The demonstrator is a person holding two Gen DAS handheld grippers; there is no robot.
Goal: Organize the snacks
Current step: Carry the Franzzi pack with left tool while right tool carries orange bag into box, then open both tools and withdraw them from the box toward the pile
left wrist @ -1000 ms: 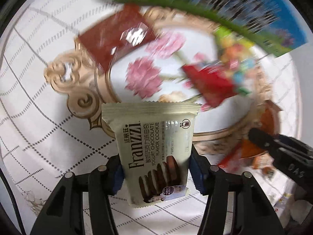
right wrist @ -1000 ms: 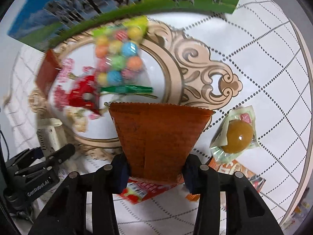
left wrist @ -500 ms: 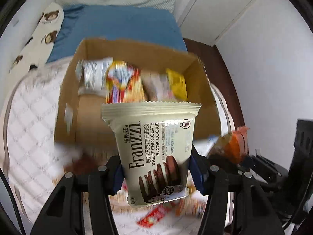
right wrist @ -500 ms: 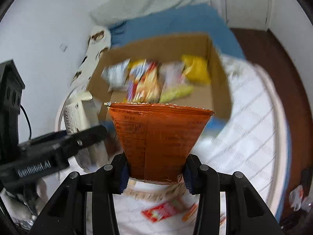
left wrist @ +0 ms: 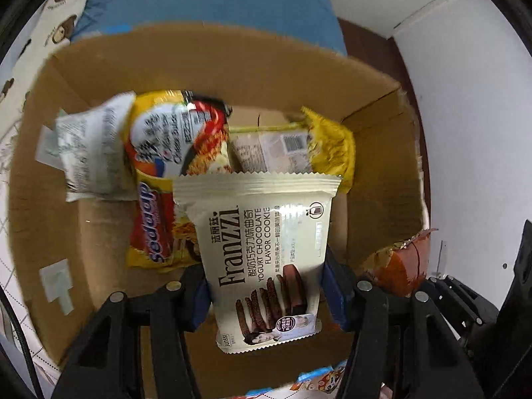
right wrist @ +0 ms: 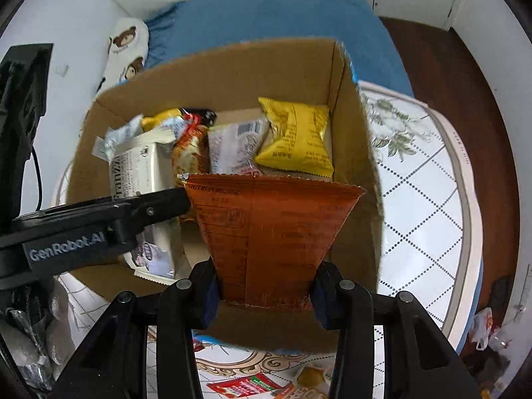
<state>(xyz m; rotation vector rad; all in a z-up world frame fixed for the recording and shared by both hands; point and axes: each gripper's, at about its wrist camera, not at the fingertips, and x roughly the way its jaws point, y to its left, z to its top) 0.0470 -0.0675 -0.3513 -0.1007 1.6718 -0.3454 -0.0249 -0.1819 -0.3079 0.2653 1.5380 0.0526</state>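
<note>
My left gripper (left wrist: 266, 294) is shut on a cream Franzzi cookie packet (left wrist: 262, 252) and holds it over the open cardboard box (left wrist: 43, 153). My right gripper (right wrist: 266, 294) is shut on an orange snack bag (right wrist: 269, 232), held over the same box (right wrist: 362, 153). Inside the box lie a noodle pack (left wrist: 166, 179), a white packet (left wrist: 89, 153), a pale packet (right wrist: 232, 149) and a yellow bag (right wrist: 296, 136). The left gripper (right wrist: 99, 222) with its cookie packet (right wrist: 139, 173) shows in the right wrist view; the orange bag (left wrist: 399, 266) shows in the left wrist view.
The box stands on a table with a white diamond-patterned cloth (right wrist: 425, 199). Loose snack packets (right wrist: 252, 385) lie on the cloth in front of the box. A blue bed (right wrist: 272, 13) and a bear-print pillow (right wrist: 128, 46) are behind; dark wood floor (right wrist: 465, 76) on the right.
Both grippers have swung up from the table's snack pile to the cardboard box and moved closer over it, each still holding its packet.
</note>
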